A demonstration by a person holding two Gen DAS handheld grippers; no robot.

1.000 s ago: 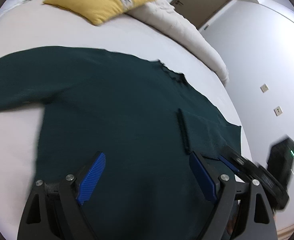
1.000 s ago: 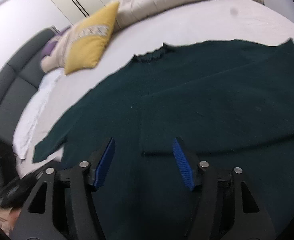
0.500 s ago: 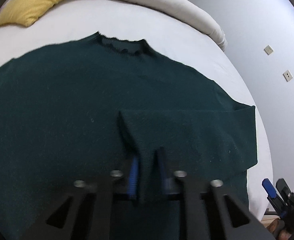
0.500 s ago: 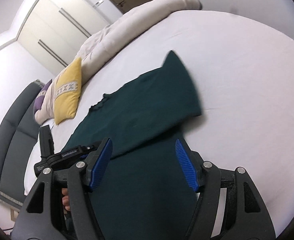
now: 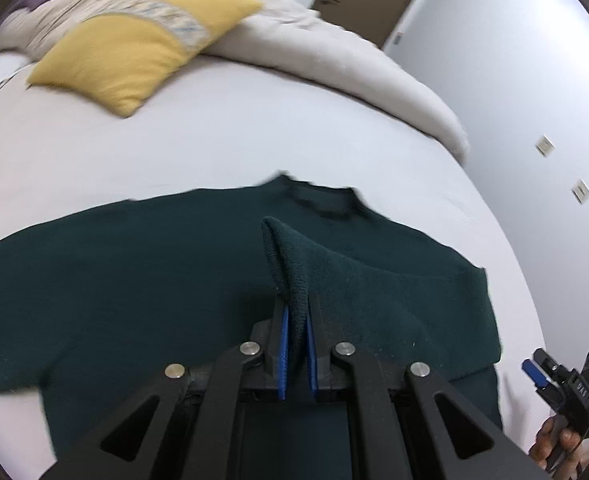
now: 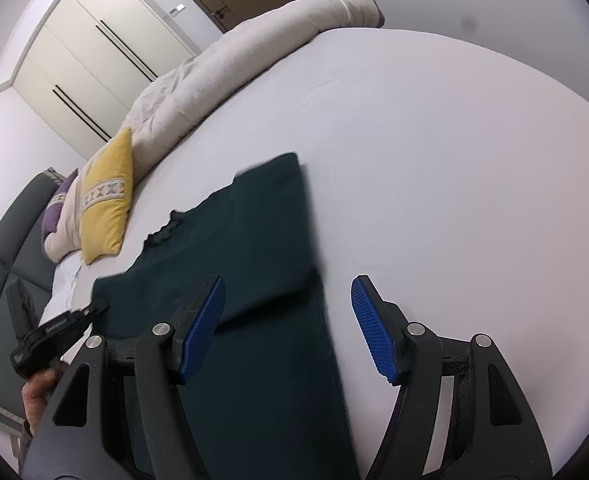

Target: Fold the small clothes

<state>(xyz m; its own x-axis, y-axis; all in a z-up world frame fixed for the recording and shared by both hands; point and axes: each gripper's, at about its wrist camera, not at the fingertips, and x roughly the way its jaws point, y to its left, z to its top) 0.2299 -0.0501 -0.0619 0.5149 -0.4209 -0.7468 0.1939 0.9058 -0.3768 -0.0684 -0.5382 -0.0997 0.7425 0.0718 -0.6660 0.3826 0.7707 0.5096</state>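
Left gripper (image 5: 295,322) clamped on cuff of dark green knit sweater (image 5: 142,280), sleeve lifted over the body ahead of it; right gripper (image 6: 288,322) jaws wide, nothing gripped, sweater's edge on white bed sheet (image 6: 454,184) between and below them.

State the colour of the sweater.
Dark green sweater; clearest in the left wrist view.

White bed (image 5: 222,152), bearing dark green sweater (image 5: 134,280), yellow cushion (image 5: 134,44) and rumpled beige duvet (image 5: 334,60).
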